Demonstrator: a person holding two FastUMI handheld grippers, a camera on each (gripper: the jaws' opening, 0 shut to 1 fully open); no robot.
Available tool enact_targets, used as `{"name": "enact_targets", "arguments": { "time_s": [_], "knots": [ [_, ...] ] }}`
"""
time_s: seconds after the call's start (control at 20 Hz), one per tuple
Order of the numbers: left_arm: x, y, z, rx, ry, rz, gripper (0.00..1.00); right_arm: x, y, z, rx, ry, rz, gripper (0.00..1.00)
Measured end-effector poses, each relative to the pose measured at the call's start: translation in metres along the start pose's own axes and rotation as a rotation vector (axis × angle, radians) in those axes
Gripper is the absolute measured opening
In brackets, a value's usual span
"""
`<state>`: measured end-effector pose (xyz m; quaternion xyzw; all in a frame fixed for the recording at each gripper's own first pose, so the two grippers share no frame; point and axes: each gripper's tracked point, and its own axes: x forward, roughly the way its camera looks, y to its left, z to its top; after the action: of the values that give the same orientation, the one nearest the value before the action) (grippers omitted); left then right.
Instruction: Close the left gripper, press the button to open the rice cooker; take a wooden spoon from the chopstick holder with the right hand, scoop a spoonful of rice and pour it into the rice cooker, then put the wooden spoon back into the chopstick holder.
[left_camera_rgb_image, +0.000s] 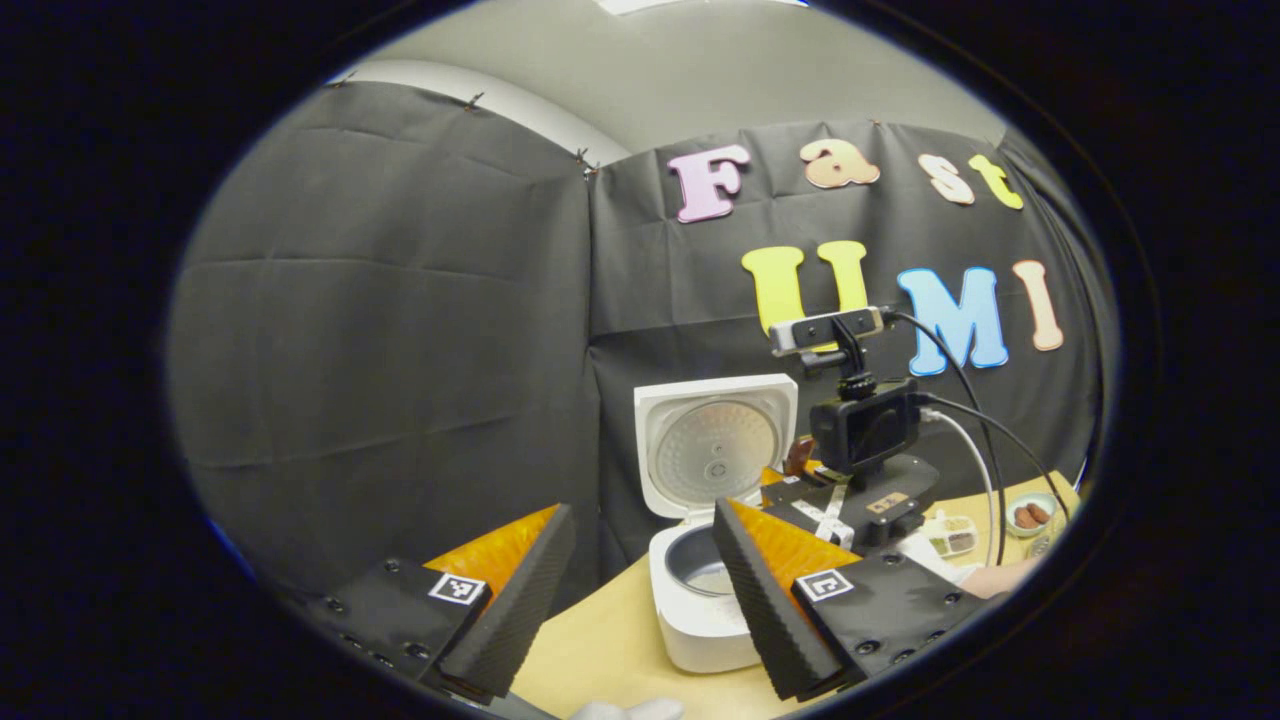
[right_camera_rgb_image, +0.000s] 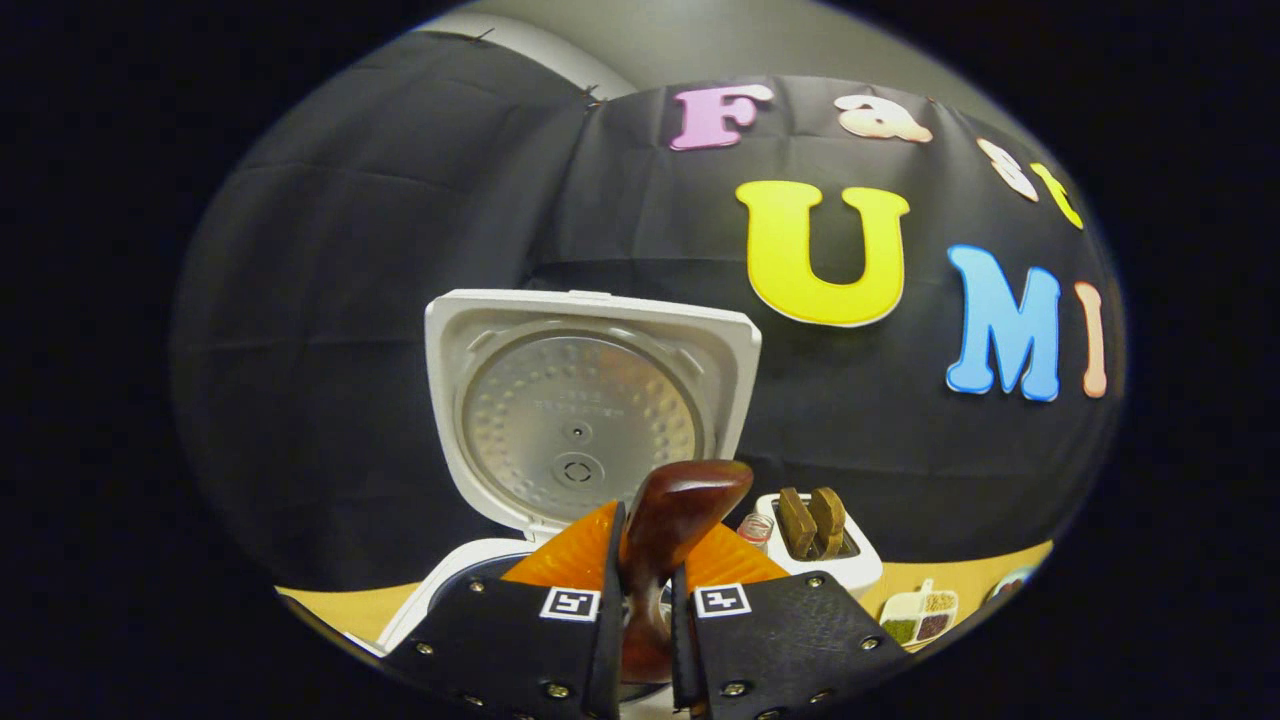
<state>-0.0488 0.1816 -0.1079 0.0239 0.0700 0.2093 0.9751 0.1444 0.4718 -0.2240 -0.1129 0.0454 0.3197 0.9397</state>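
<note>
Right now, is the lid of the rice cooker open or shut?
Open. The lid stands upright, its metal inner plate faces the cameras, and the inner pot lies uncovered below.

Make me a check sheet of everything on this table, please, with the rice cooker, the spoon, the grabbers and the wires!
Surface: light wooden table, bare in front of the cooker.
Job's things: white rice cooker with lid standing open, a little rice in the pot; wooden spoon clamped upright; chopstick holder behind it with wooden utensils.
Clutter: small bowl of brown pieces; divided dish of grains.
Grippers: left gripper open, holding nothing; right gripper shut on the spoon near the cooker.
Cables: black and white leads hanging off the right gripper's camera.
Surroundings: black cloth wall, grey ceiling above.
</note>
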Motion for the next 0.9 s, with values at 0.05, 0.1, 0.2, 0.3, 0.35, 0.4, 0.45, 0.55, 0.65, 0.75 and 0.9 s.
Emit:
{"name": "enact_targets", "arguments": {
  "time_s": [0.05, 0.1, 0.2, 0.3, 0.35, 0.4, 0.45, 0.55, 0.65, 0.75, 0.9],
  "knots": [
    [-0.001, 0.000, 0.001, 0.000, 0.003, 0.000, 0.97, 0.000, 0.001, 0.000, -0.023, -0.005, 0.006, 0.20],
    [-0.001, -0.001, 0.000, 0.003, 0.003, 0.001, 0.97, -0.001, 0.002, 0.000, -0.056, -0.013, 0.011, 0.20],
    [-0.002, -0.001, -0.001, 0.006, 0.003, 0.001, 0.97, -0.005, 0.007, 0.004, -0.118, -0.031, 0.023, 0.20],
    [-0.004, -0.002, -0.001, 0.001, 0.008, -0.002, 0.97, -0.008, 0.008, 0.006, -0.152, -0.044, 0.035, 0.20],
    [-0.003, -0.003, 0.000, 0.001, 0.009, -0.002, 0.97, -0.010, 0.008, 0.006, -0.152, -0.043, 0.038, 0.20],
    [-0.003, -0.003, 0.000, 0.001, 0.007, -0.002, 0.97, -0.011, 0.008, 0.007, -0.147, -0.040, 0.037, 0.20],
    [-0.005, -0.003, 0.001, 0.002, 0.006, -0.002, 0.97, -0.009, 0.006, 0.007, -0.125, -0.038, 0.037, 0.20],
    [-0.006, -0.002, 0.003, 0.001, 0.006, -0.001, 0.97, -0.009, 0.000, 0.007, -0.037, -0.022, 0.038, 0.21],
    [-0.008, 0.000, 0.002, -0.002, 0.007, 0.001, 0.97, -0.011, -0.015, 0.006, 0.152, -0.002, 0.050, 0.21],
    [-0.009, 0.001, 0.002, -0.002, 0.007, 0.002, 0.97, -0.008, -0.026, 0.008, 0.447, 0.035, 0.043, 0.21],
    [-0.010, 0.001, 0.006, -0.003, 0.005, 0.000, 0.97, -0.015, -0.060, 0.007, 0.884, 0.049, 0.014, 0.21]
  ]
}}
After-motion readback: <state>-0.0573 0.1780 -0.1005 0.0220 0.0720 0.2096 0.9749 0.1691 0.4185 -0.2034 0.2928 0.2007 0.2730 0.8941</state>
